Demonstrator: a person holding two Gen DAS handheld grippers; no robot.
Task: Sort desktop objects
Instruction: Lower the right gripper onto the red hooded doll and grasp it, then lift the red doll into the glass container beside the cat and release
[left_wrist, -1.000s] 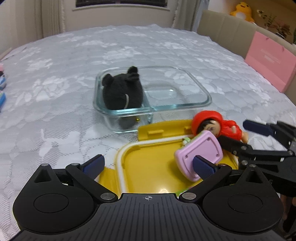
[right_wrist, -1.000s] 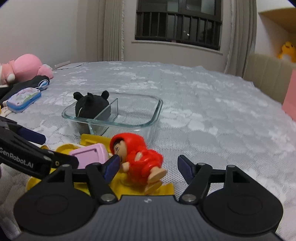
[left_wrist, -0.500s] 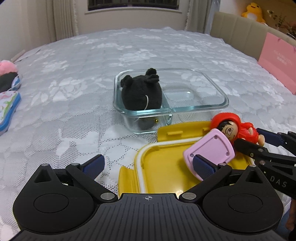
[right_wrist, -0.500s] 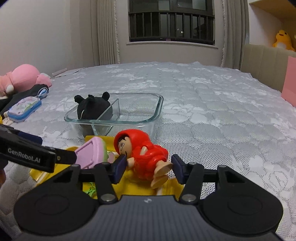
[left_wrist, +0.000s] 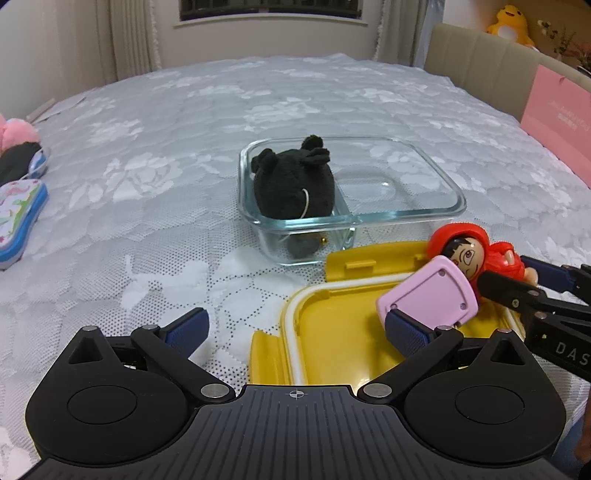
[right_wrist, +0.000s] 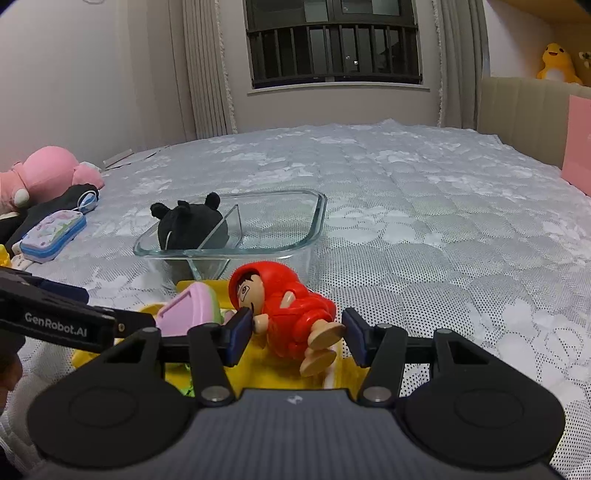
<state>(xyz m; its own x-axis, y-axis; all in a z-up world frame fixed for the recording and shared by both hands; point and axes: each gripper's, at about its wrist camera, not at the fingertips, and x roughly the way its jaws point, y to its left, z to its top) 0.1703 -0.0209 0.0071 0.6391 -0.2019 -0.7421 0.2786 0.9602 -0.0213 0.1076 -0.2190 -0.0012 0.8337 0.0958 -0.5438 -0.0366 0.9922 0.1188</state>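
Red-hooded doll (right_wrist: 284, 306): plastic figure with black hair, painted face and tan hands and feet, lying tilted on its side at the far right corner of the yellow lid (left_wrist: 332, 332), head toward the glass container (left_wrist: 406, 214). Pink rectangular toy (left_wrist: 430, 293): flat, rounded corners, propped at an angle inside the lid, its upper corner touching the doll's head. Yellow lid: upturned, white seal around the inner rim, side flaps out, just in front of the container. Glass container: clear, rectangular, two compartments parted by a glass wall. Black plush (left_wrist: 293, 186): small ears, in the left compartment; the right compartment holds nothing.
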